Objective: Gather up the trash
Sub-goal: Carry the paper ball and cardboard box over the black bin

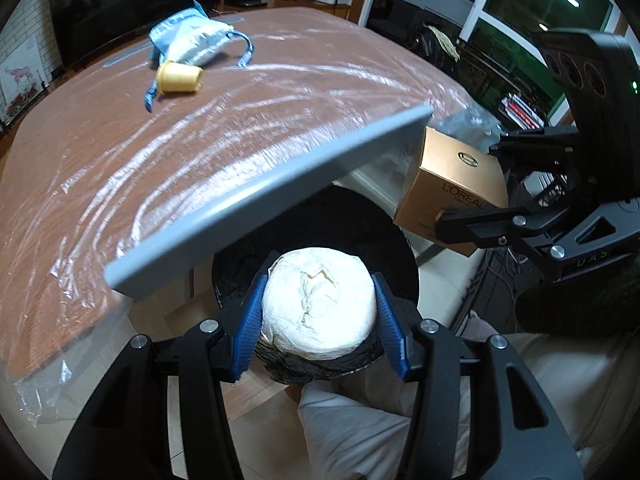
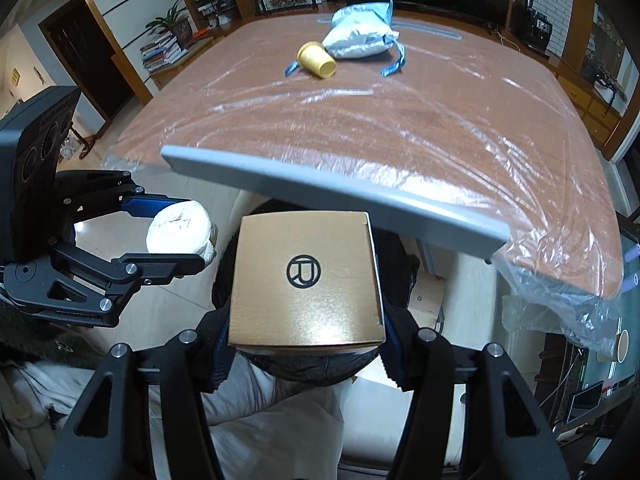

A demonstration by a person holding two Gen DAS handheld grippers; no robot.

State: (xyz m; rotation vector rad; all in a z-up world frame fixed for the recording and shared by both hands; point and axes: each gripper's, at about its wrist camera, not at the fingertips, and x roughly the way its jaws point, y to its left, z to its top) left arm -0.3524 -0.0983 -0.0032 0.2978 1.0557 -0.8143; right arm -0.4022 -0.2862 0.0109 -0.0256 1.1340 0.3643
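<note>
My left gripper (image 1: 318,316) is shut on a crumpled white paper ball (image 1: 318,302), its blue pads (image 1: 250,320) pressing both sides. It hangs over a black-lined trash bin (image 1: 360,220) below the table's grey edge. My right gripper (image 2: 304,336) is shut on a gold cardboard box (image 2: 306,280), held over the same bin (image 2: 312,368). Each view shows the other's load: the gold box (image 1: 452,184) at the right, the paper ball (image 2: 182,232) at the left. On the far table lie a yellow paper cup (image 1: 178,78) (image 2: 316,59) on its side and a blue-and-white pouch (image 1: 192,38) (image 2: 360,36).
The brown table (image 2: 360,120) is covered with clear plastic film that hangs over its near corners. Its grey edge (image 1: 260,196) juts over the bin. Pale floor and a person's light trousers (image 1: 348,428) lie below. A television, shelves and books line the room.
</note>
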